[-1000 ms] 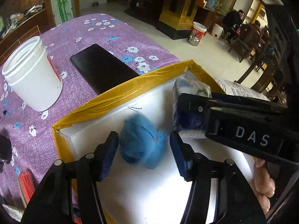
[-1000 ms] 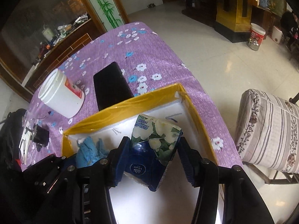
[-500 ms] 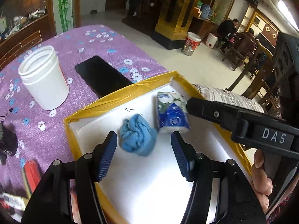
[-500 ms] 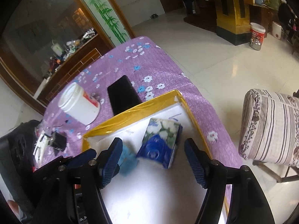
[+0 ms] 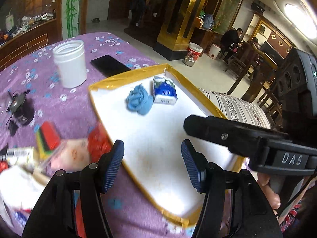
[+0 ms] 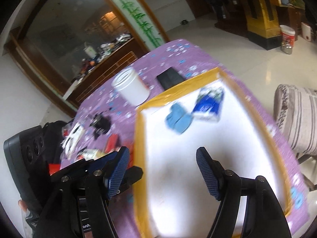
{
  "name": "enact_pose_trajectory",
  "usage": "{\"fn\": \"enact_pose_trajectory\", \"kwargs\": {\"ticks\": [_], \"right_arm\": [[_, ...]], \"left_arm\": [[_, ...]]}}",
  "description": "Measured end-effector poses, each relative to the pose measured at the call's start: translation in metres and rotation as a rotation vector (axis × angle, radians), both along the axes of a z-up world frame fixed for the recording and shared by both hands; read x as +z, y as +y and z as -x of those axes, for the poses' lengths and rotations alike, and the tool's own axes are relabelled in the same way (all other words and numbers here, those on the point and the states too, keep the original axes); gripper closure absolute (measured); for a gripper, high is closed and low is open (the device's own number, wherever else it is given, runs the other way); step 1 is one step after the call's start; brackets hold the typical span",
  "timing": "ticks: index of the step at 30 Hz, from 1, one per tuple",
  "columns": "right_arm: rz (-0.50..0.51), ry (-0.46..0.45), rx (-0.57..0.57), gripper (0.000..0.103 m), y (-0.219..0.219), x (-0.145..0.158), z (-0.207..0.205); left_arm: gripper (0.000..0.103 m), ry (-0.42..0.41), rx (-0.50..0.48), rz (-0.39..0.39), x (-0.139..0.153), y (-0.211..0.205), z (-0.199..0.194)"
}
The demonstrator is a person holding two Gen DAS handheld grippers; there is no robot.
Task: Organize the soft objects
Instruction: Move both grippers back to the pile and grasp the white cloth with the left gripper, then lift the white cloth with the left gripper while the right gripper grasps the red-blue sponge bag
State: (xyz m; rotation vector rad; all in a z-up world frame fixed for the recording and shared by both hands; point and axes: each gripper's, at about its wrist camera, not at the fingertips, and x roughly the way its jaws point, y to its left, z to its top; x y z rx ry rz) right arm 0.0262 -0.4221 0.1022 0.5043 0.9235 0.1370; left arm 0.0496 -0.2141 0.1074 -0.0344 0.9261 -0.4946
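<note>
Both claws are hanging spread and empty over the near half of the white tray (image 5: 158,138), the left gripper (image 5: 152,164) above its near-left rim and the right gripper (image 6: 162,172) just beside it. The right gripper's jaws have just been opening, and nothing is lying between them now.

The two soft things already sorted — the blue cloth (image 5: 138,101) and the tissue pack (image 5: 164,93) — are lying side by side at the tray's far end, touching or nearly so, well apart from either claw. The pack's long axis is running near to far.

What is left is lying off the tray, to its left on the purple tablecloth (image 5: 65,103): a red and yellow sponge (image 5: 47,136) and a blurred heap of red, pink and white items in the near-left corner. That pile is sitting on the left gripper's side — so the left hand is probably the nearer one, reaching left and down.
</note>
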Motion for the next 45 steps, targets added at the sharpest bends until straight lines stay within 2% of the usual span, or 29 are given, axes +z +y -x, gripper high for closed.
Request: {"fn": "enact_pose_trajectory", "kwargs": {"ticks": [10,16,19,23,30,34,38,40,41,43,45], "right_arm": [[-0.002,-0.021,0.085,0.030,0.061,-0.008,0.030],[-0.003,0.003,0.156,0.030,0.092,-0.021,0.035],[0.003,0.010,0.202,0.030,0.109,-0.027,0.038],[0.023,0.026,0.255,0.030,0.130,-0.037,0.040],[0.050,0.034,0.311,0.030,0.154,-0.048,0.043],[0.049,0.039,0.325,0.030,0.159,-0.051,0.044],[0.047,0.036,0.328,0.030,0.158,-0.051,0.046],[0.050,0.032,0.326,0.030,0.157,-0.050,0.047],[0.051,0.032,0.325,0.030,0.157,-0.050,0.047],[0.053,0.035,0.324,0.030,0.157,-0.051,0.046],[0.054,0.041,0.326,0.030,0.158,-0.053,0.044]], "left_arm": [[0.044,-0.019,0.040,0.055,-0.003,0.072,0.059],[0.044,-0.052,0.092,0.039,-0.007,0.124,0.092],[0.044,-0.063,0.130,0.006,-0.015,0.151,0.106],[0.044,-0.071,0.237,-0.037,-0.022,0.193,0.120],[0.044,-0.013,0.536,-0.046,-0.040,0.284,0.106],[0.044,0.080,0.608,0.012,-0.063,0.317,0.084],[0.044,0.126,0.667,-0.027,-0.079,0.325,0.061],[0.044,0.137,0.657,-0.033,-0.085,0.323,0.049],[0.050,0.153,0.661,-0.051,-0.089,0.321,0.043],[0.071,0.175,0.682,-0.066,-0.096,0.322,0.039],[0.080,0.143,0.689,-0.078,-0.095,0.319,0.043]]}}
